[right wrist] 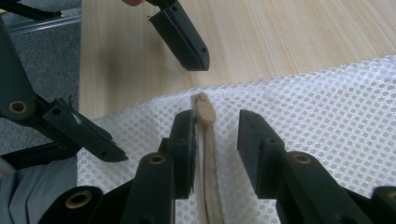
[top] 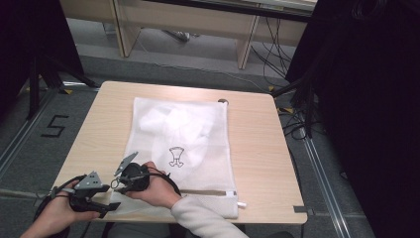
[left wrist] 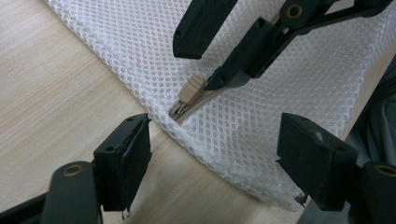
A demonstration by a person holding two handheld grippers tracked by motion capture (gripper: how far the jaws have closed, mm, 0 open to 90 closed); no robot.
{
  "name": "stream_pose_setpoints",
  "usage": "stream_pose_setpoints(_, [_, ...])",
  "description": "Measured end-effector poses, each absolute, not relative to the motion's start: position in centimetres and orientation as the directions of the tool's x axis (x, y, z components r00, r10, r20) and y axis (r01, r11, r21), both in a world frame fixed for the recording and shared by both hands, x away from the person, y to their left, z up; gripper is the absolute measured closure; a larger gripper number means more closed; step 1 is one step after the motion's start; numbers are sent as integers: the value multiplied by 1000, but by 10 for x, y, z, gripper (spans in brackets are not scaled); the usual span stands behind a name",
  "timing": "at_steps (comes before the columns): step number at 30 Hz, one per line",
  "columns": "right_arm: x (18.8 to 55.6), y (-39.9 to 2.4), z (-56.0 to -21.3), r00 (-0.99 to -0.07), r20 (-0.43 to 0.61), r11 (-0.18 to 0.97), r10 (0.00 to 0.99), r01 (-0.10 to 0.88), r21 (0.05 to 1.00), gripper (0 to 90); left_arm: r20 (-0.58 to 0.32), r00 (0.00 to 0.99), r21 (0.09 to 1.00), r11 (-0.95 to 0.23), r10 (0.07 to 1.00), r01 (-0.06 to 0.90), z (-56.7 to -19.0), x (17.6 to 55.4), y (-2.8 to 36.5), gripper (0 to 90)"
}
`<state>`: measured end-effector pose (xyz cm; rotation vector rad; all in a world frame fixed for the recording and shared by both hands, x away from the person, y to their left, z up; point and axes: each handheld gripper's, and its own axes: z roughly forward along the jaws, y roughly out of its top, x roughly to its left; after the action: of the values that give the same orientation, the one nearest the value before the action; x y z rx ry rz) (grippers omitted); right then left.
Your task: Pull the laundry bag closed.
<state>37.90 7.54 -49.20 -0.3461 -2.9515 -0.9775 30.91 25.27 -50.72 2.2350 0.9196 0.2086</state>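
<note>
Mesh like this is soft, light and floppy, so the white laundry bag (top: 178, 148) will likely bunch and slide on the counter (top: 257, 144) rather than resist a pull. It lies flat across the middle of the counter with pale clothing inside, its zipper edge nearest the person. The sensible hold is the small beige zipper pull (right wrist: 204, 109) at the left end of the zipper tape (right wrist: 208, 186): a hard, narrow tab, probably slippery, needing a square pinch. The right tongs (right wrist: 215, 126) stand partly open astride the pull, one pad close beside it, the other clear, not yet pinching. The left tongs (left wrist: 212, 154) are wide open over the bag's near corner, gripping nothing; pinning that corner would probably keep the mesh from dragging.
</note>
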Motion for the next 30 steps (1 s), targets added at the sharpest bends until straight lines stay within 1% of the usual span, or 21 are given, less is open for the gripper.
stream_pose_setpoints(1, [379, 77, -492, -976, 74, 782, 205, 209, 588, 680, -95, 742, 665, -513, 663, 543, -507, 310, 253, 254])
stream_pose_setpoints(3, [378, 79, -493, -975, 88, 776, 204, 216, 593, 684, -109, 733, 662, -501, 671, 557, -507, 309, 253, 254])
stream_pose_setpoints(4, [378, 79, -494, -975, 86, 776, 204, 215, 593, 687, -97, 741, 664, -512, 664, 545, -507, 310, 253, 254])
stream_pose_setpoints(8, [380, 81, -495, -975, 90, 779, 204, 217, 588, 694, -98, 740, 665, -510, 665, 546, -507, 310, 253, 254])
stream_pose_setpoints(9, [381, 82, -495, -973, 108, 776, 203, 227, 588, 713, -98, 739, 665, -508, 666, 547, -507, 310, 253, 254])
stream_pose_setpoints(12, [382, 83, -496, -975, 108, 775, 196, 221, 591, 725, -102, 735, 669, -500, 670, 549, -507, 310, 253, 254])
stream_pose_setpoints(13, [382, 83, -497, -970, 122, 773, 210, 241, 586, 728, -106, 735, 670, -498, 670, 550, -507, 309, 253, 254])
stream_pose_setpoints(18, [384, 85, -499, -966, 150, 765, 212, 259, 589, 751, -102, 736, 666, -504, 669, 550, -507, 310, 253, 254])
stream_pose_setpoints(19, [385, 85, -499, -968, 142, 765, 208, 251, 593, 762, -101, 738, 664, -507, 667, 549, -507, 310, 253, 255])
stream_pose_setpoints(21, [384, 86, -499, -961, 164, 761, 221, 275, 588, 776, -103, 735, 666, -502, 670, 551, -507, 310, 253, 255])
stream_pose_setpoints(25, [385, 86, -500, -967, 147, 767, 207, 254, 589, 810, -95, 736, 663, -508, 670, 549, -507, 310, 253, 257])
stream_pose_setpoints(26, [384, 86, -499, -963, 162, 767, 217, 271, 582, 817, -95, 736, 663, -509, 670, 549, -507, 310, 253, 257])
stream_pose_setpoints(27, [384, 86, -499, -965, 156, 767, 209, 261, 586, 818, -96, 737, 662, -510, 670, 549, -507, 310, 253, 258])
stream_pose_setpoints(28, [381, 87, -496, -958, 178, 763, 226, 287, 579, 819, -93, 736, 663, -509, 671, 548, -507, 310, 253, 261])
stream_pose_setpoints(29, [383, 86, -496, -967, 149, 769, 209, 256, 586, 818, -90, 736, 663, -511, 671, 547, -507, 311, 254, 261])
stream_pose_setpoints(30, [382, 86, -494, -965, 156, 767, 209, 261, 586, 819, -98, 733, 666, -503, 673, 550, -507, 310, 253, 263])
